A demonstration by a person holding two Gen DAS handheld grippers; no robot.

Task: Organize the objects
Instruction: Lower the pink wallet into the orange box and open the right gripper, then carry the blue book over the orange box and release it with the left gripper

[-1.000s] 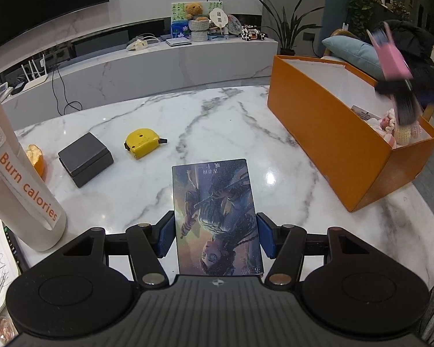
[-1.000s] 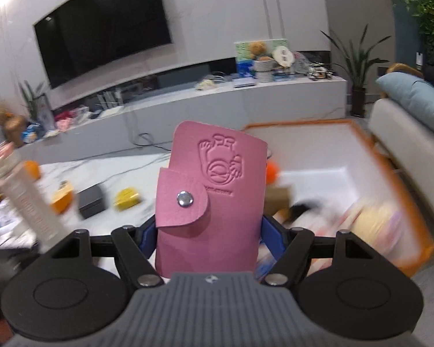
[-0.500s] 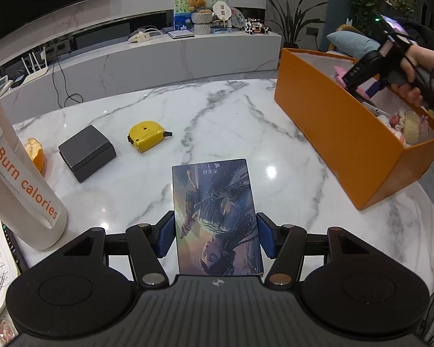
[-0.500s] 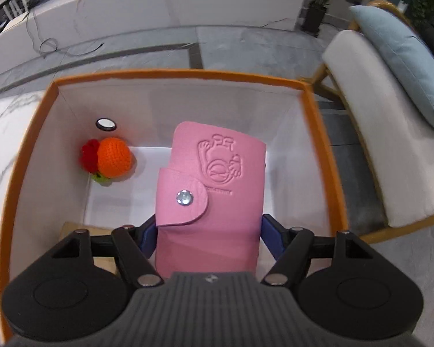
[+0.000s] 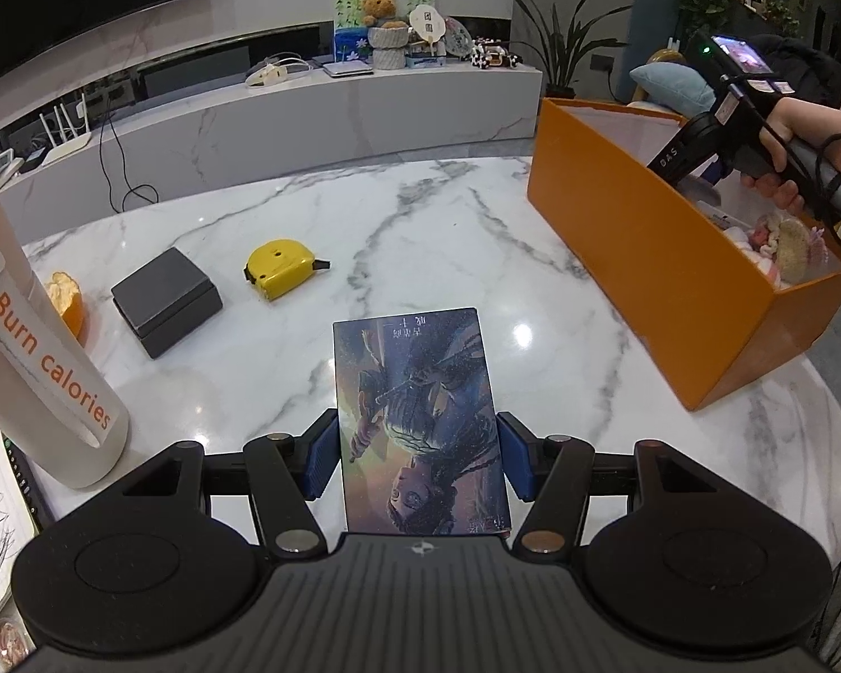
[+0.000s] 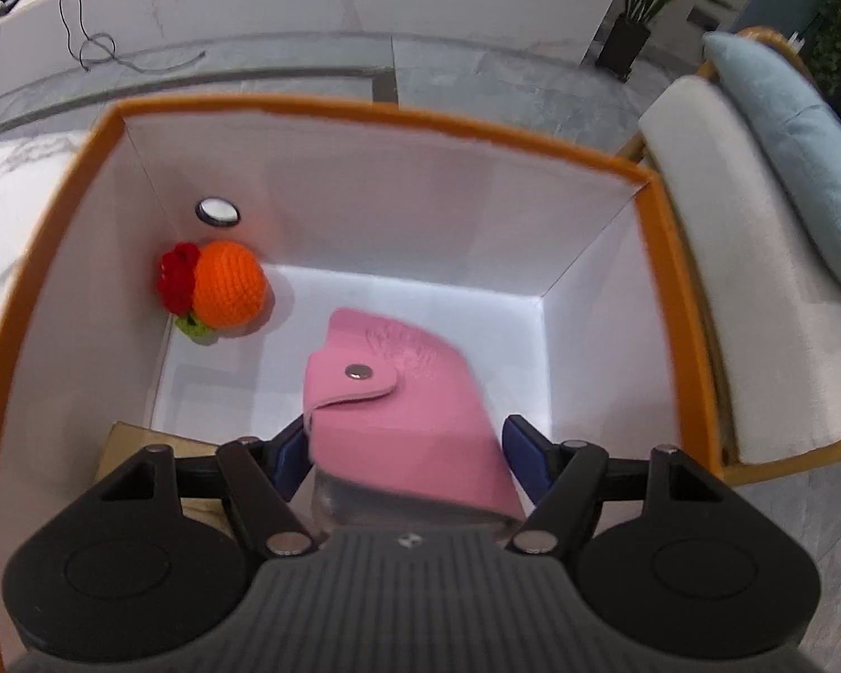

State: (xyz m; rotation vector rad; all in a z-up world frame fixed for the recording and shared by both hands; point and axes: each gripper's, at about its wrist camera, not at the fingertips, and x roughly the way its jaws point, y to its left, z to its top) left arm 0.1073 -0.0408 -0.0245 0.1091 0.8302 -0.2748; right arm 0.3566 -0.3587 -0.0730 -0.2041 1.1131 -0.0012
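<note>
Over the orange box (image 6: 667, 258), the right gripper (image 6: 403, 448) has its fingers spread, the pink wallet (image 6: 398, 392) tipping loose inside. The left gripper (image 5: 417, 462) clamps a book (image 5: 417, 420) beside the box; I judge it goes in next.

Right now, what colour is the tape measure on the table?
Yellow with a black tip; the tape measure shows best in the left wrist view.

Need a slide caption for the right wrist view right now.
Right gripper, jaws open, releasing a tilted pink snap wallet into the orange box beside a crocheted orange toy.
</note>
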